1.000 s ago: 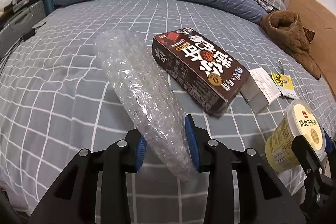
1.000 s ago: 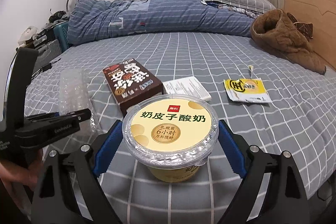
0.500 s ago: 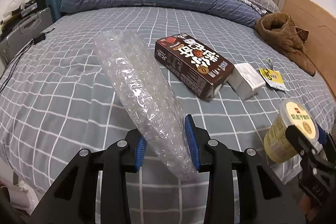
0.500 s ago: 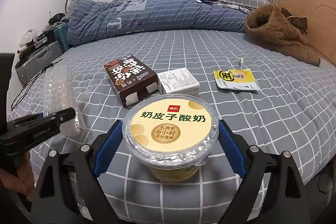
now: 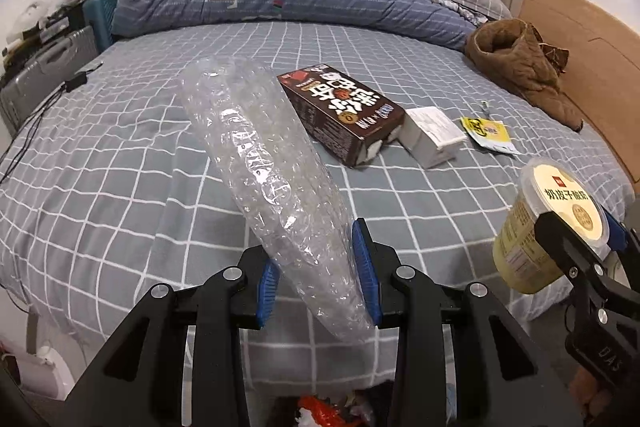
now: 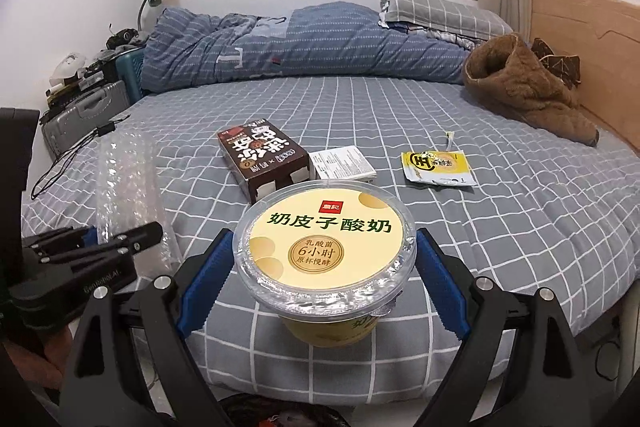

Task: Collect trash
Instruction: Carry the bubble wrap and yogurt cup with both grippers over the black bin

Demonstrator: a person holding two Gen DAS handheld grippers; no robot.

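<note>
- Bed [image 5: 120, 155], grey check sheet: carries what's left of the trash. Both tongs sit off its near edge, facing it.
- Bin [image 5: 332, 409] (dark opening w/ orange scraps, prob. the trash bin): at the bottom edge of both views, so directly under the tongs – drop looks like straight down, no reach needed.
- Bubble wrap [image 5: 272, 187]: long roll, its axis runs away from the left tongs [image 5: 318, 275] up toward the bed. Left tongs narrowed, pinching the near end.
- Brown carton [image 6: 262, 157]: on the bed ahead, long axis slanting away; about mid betw. both hands.
- Yogurt cup [image 6: 326, 241]: upright, lid on, in the right tongs [image 6: 320, 275], spread wide w/ pads on the cup's sides.
- White box [image 6: 344, 163]: touching the carton's right.
- Yellow sachet [image 6: 436, 167]: flat, right of the white box; right hand nearer.
</note>
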